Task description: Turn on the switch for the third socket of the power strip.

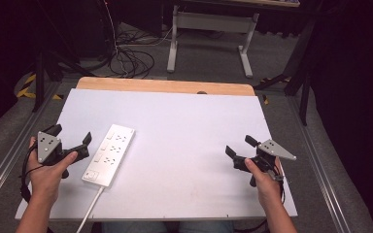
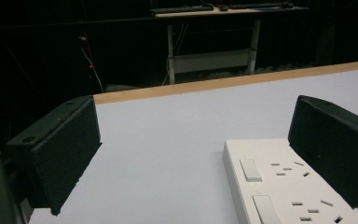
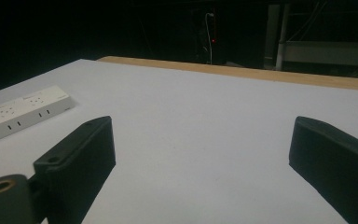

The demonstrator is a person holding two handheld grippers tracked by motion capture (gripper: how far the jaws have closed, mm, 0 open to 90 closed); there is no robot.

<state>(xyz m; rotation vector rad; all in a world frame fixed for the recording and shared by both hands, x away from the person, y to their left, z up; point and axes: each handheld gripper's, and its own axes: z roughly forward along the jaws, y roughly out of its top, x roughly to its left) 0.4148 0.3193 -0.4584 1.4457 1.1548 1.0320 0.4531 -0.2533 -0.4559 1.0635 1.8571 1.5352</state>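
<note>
A white power strip (image 1: 109, 154) with several sockets and switches lies on the white table top (image 1: 189, 131), left of centre, its long side running away from me. Its white cord (image 1: 91, 206) leaves over the near edge. My left gripper (image 1: 73, 134) is held just left of the strip, open and holding nothing. In the left gripper view the strip (image 2: 279, 186) lies low at the right, partly behind the right jaw. My right gripper (image 1: 239, 145) hovers open over bare table at the right. In the right gripper view the strip (image 3: 23, 114) is far off to the left.
A bare wooden band (image 1: 165, 86) runs along the table's far edge. Behind it stands a desk frame (image 1: 209, 29), with loose cables (image 1: 131, 58) on the floor. Metal rails (image 1: 5, 160) line both sides of the table.
</note>
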